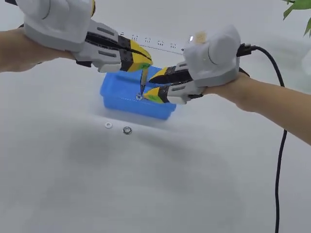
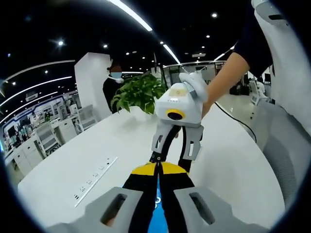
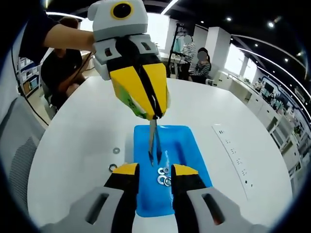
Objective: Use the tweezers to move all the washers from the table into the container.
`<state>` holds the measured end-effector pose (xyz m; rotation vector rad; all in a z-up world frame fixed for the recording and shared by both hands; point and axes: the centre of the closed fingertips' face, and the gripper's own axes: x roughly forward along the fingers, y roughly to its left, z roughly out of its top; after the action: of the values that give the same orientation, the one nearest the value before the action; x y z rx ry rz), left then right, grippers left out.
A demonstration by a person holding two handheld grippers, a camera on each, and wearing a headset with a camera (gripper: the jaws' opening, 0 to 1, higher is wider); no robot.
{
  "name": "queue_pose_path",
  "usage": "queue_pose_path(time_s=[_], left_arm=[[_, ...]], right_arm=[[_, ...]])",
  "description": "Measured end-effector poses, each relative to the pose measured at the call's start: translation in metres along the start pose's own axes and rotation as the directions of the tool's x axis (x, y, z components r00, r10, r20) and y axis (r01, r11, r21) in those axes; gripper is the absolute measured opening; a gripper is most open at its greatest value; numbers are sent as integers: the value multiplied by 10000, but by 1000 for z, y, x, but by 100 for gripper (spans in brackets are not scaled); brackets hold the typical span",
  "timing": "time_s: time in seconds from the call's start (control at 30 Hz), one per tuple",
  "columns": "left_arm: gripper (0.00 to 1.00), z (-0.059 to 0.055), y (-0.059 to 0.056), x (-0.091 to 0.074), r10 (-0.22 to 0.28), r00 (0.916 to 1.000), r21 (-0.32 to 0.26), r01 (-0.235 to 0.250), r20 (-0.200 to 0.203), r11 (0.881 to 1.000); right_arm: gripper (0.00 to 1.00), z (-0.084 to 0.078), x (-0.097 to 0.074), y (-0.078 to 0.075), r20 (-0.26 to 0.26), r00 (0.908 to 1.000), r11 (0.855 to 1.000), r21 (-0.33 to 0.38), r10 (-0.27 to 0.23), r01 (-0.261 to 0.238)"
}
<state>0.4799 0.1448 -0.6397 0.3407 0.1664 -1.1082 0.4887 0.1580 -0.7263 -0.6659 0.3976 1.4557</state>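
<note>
- Tweezers: slim bright metal, with two prongs tapering to fine points. They hang straight down from the left claw, whose yellow wedge-shaped jaws are clenched on the upper end.
- Right claw: released, its yellow-tipped jaws parted, with the prong points just ahead of the gap.
- Container: blue plastic, rectangular and smooth-walled, directly beneath both claws.
- Collected washers: flat metal rings clustered inside the container, just past the right claw's jaw tips.
- Loose washers: two rings lying flat on the matte white table, to the left of the right claw and outside the container.
</note>
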Motion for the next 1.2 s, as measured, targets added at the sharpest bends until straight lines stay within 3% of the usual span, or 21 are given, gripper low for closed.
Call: queue_pose_path(time_s=[0.17,0.27,0.6,0.7,0.83,0.93,1.03,1.2], left_arm=[[4,8,-5,-5,42,10000,41,-43,59,10000],[4,11,-11,-9,-21,10000,210,21,-1,9998],[4,17,-18,-22,163,9997,162,-165,175,9997],[4,18,-18,-25,169,9996,193,-173,211,9997],[4,21,-24,-27,44,9999,347,-50,166,9994],[4,25,-28,-29,-31,9998,437,23,193,9990],[4,36,-33,-32,-100,9978,348,78,657,9994],[4,37,-37,-36,-95,9977,311,74,667,9995]], right_arm=[[32,-1,-10,-6,176,9983,9984,161,-552,549],[38,4,-18,-4,652,9942,9955,465,-860,831],[59,3,-28,25,807,9897,9929,166,-1185,1176],[67,3,-34,33,943,9861,9904,355,-1368,1340],[76,0,-40,50,1089,9888,9910,980,-1021,915],[85,-6,-45,58,1009,9895,9875,1288,-1039,906],[91,-11,-50,64,1045,9880,9814,1665,-1138,954],[100,-26,-61,76,913,9900,9753,2030,-1078,874]])
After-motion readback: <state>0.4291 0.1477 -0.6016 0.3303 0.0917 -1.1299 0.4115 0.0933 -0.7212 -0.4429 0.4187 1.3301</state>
